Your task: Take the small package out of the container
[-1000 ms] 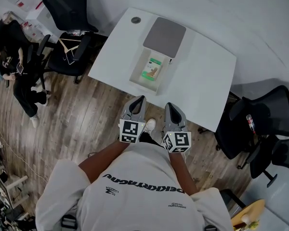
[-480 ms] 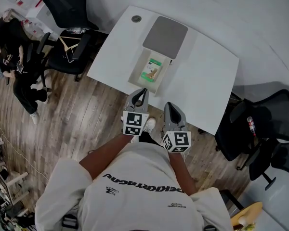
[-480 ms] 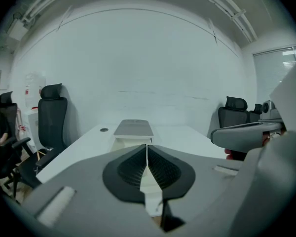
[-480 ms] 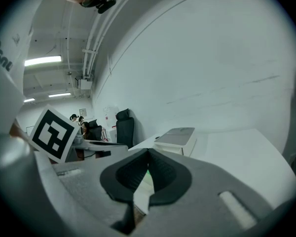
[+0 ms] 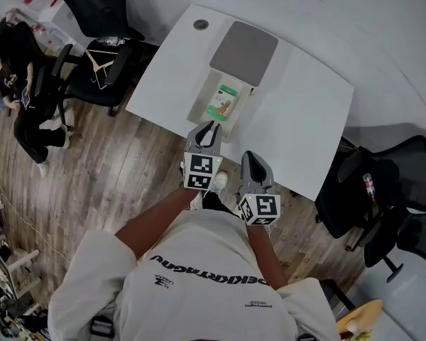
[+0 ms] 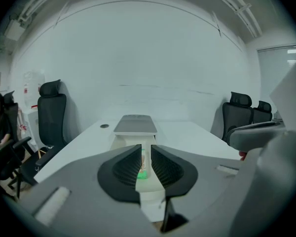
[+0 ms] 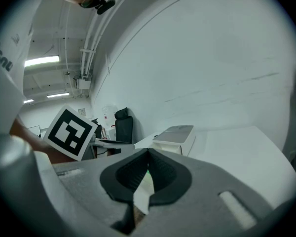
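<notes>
Grey plastic jaws of the left gripper (image 6: 146,151) stand a narrow slit apart, having just been opening, and nothing lies between their ribbed black pads. Through the slit, the left gripper view shows the small package (image 5: 225,99) farther off. From the head view, this gripper's tips hang at the near end of the container (image 5: 201,99); whether they touch its wall cannot be told. The right gripper (image 7: 148,153) is held to the right and nearer the person, over the table's near edge, with its jaws closed together and nothing in them. Each gripper carries a marker cube (image 5: 201,172) at its near end.

The container is an open pale box on the white table (image 5: 305,119). Its grey lid (image 5: 243,48) lies flat at its far end. The green-and-white package lies flat inside, toward the far half. A round grommet (image 5: 201,25) sits in the table's far left corner.

Black office chairs (image 5: 103,20) stand left and right of the table on the wooden floor (image 5: 113,183). A person (image 5: 18,84) sits at the far left.
</notes>
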`<state>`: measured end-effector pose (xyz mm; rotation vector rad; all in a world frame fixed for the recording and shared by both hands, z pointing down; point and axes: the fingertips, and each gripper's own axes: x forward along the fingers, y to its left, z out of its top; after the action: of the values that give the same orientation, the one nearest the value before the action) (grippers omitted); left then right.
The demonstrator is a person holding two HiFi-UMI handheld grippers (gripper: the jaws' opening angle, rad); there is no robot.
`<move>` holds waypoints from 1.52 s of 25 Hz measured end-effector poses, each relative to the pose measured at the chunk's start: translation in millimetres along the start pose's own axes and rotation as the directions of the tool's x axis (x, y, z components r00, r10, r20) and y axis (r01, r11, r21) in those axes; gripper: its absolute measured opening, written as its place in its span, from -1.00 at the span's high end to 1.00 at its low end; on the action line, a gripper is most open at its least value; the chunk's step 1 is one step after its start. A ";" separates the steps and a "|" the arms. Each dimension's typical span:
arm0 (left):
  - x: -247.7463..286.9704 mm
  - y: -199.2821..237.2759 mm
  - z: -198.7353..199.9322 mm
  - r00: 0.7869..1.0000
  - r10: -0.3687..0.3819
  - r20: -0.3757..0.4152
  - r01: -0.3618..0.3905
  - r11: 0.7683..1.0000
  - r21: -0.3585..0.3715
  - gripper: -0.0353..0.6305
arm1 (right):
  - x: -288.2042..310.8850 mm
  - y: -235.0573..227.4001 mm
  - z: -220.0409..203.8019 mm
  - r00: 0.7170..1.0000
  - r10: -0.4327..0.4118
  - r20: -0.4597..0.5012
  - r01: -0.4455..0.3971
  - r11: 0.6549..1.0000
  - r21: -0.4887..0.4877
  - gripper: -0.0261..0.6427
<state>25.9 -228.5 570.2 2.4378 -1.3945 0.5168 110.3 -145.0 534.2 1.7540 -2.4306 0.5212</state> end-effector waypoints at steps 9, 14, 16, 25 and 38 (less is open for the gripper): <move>20.9 4.5 -13.1 0.998 0.000 -0.060 0.000 1.000 0.000 0.58 | 2.7 -5.4 -5.4 1.000 -0.011 -0.018 0.011 1.000 0.005 0.93; 35.3 6.3 -15.0 0.997 0.007 -0.079 -0.007 1.000 -0.001 0.47 | 5.8 -9.7 -7.8 1.000 -0.007 -0.026 0.007 1.000 0.007 0.93; 40.4 7.2 -15.2 0.996 0.007 -0.086 -0.007 1.000 -0.004 0.43 | 7.6 -10.4 -8.2 1.000 -0.007 -0.027 0.008 1.000 0.008 0.93; 59.9 14.5 -20.9 0.990 -0.002 -0.140 -0.001 1.000 -0.020 0.11 | 14.8 -10.0 -11.0 0.999 0.004 -0.036 -0.004 1.000 0.014 0.93; 83.3 19.9 -31.3 0.978 -0.006 -0.211 0.003 1.000 -0.011 -0.22 | 15.5 -14.6 -16.8 0.999 0.008 -0.051 -0.007 1.000 0.026 0.93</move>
<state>42.5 -289.1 636.2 2.2990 -1.3002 0.7410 116.9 -157.5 557.4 1.7197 -2.4073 0.5939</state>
